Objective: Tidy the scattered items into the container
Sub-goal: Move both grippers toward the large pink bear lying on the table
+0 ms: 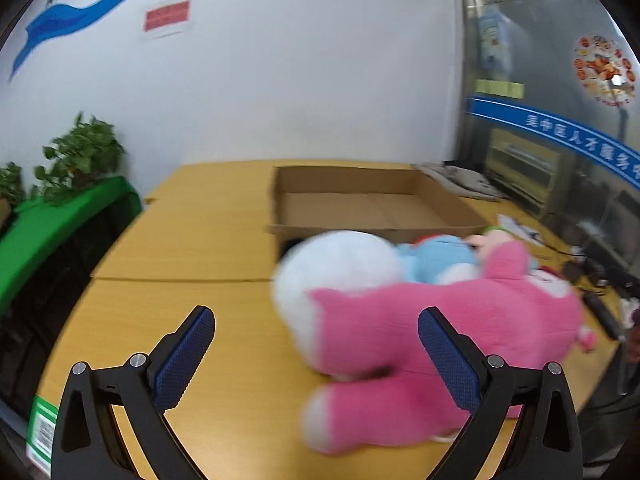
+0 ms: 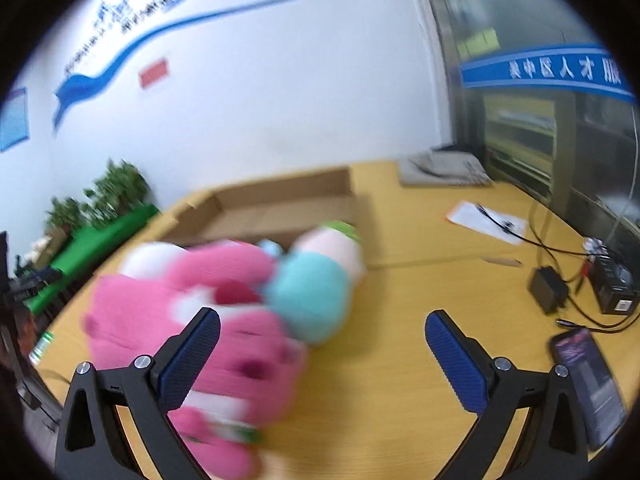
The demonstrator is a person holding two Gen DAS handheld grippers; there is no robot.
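A big pink and white plush toy (image 1: 400, 332) lies on the wooden table in front of a shallow open cardboard box (image 1: 372, 204). A light blue plush (image 1: 440, 258) and a smaller pink and green plush (image 1: 494, 240) lie behind it, by the box's front wall. My left gripper (image 1: 316, 344) is open, its right finger (image 1: 448, 360) in front of the pink toy's body. In the right wrist view the pink toy (image 2: 192, 320), the blue plush (image 2: 312, 296) and the box (image 2: 280, 208) show blurred. My right gripper (image 2: 322, 348) is open, its left finger against the pink toy.
A black phone (image 2: 588, 384) lies at the right near my right gripper. A power adapter (image 2: 546, 288), cables and a black device (image 2: 612, 280) sit further right. A paper sheet (image 2: 486, 222) and a grey object (image 2: 444, 168) lie beyond. Plants on a green stand (image 1: 60, 208) stand left.
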